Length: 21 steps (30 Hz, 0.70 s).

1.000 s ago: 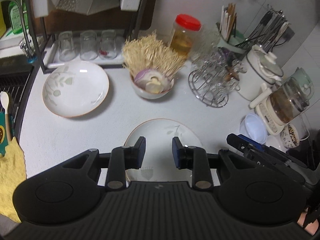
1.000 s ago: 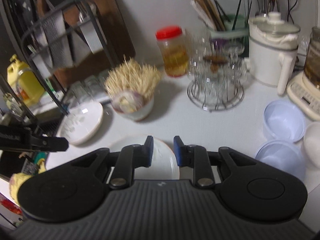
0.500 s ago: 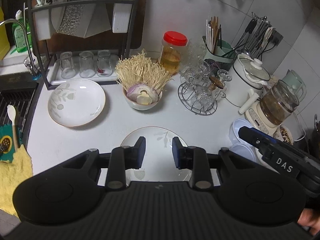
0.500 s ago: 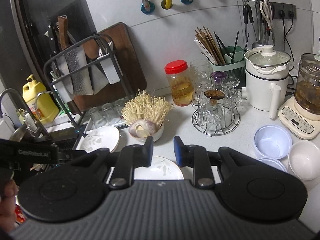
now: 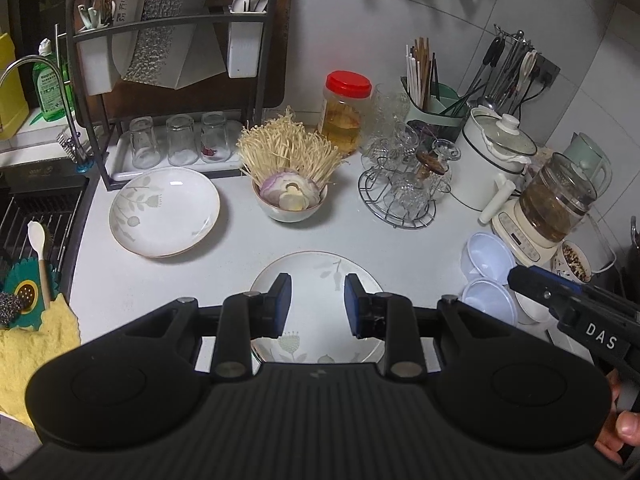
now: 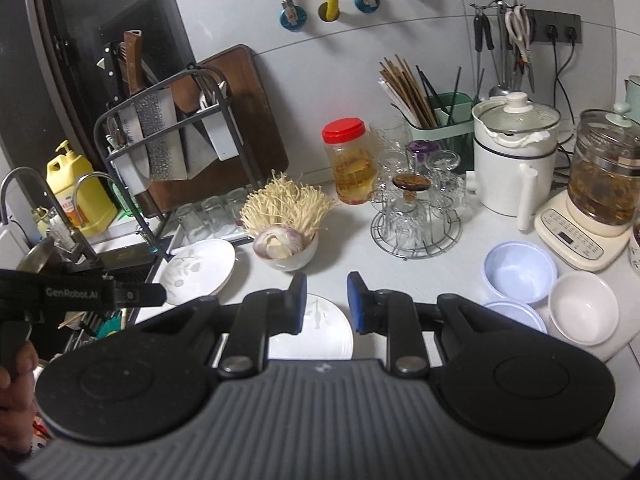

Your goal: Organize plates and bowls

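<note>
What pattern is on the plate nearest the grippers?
White plate with a pale grey-green leaf and flower print; clearest in the left wrist view.

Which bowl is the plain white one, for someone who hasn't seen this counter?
Find the kettle on its cream base at the counter's right end. Three empty bowls cluster in front of it; the white bowl is the rightmost, nearest the counter edge. Its neighbours are pale lilac-blue.

Bare surface [image 5: 400, 252] lies open around the front plate [image 5: 316, 280]. Behind it a full bowl [image 5: 291, 208] and glass rack [image 5: 400, 200] block the way; small bowls [image 5: 486, 276] crowd its right, maybe touching.
</note>
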### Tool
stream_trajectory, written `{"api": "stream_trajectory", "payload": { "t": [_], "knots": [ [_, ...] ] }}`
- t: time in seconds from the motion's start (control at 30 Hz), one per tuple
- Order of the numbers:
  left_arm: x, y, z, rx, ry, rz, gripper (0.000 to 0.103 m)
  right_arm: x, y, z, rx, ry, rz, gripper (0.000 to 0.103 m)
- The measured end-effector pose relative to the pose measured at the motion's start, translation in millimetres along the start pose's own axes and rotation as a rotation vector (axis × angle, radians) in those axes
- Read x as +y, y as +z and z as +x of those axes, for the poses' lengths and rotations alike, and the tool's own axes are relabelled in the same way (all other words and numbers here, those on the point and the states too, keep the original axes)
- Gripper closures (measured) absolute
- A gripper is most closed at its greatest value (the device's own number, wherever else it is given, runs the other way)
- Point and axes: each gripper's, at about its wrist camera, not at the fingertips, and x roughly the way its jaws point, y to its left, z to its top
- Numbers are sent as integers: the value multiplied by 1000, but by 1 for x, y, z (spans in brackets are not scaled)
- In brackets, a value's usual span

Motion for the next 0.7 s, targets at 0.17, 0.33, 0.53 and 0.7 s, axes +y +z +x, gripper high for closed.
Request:
{"api": "stream_trajectory", "payload": {
  "t": [0.17,0.33,0.53,0.7],
  "knots": [
    [4,-1,4,11,-1,-20,68,-3,-3,2,21,-13,9,77],
    [7,-5,12,31,-3,-51,68,-2,-4,7,35,-15,-12,77],
    [14,-15,30,73,6,-106,68,-10,-11,21,93,-2,-8,77],
    [23,-31,54,120,28,-132,68,-18,-21,40,159,19,2,77]
  ]
}}
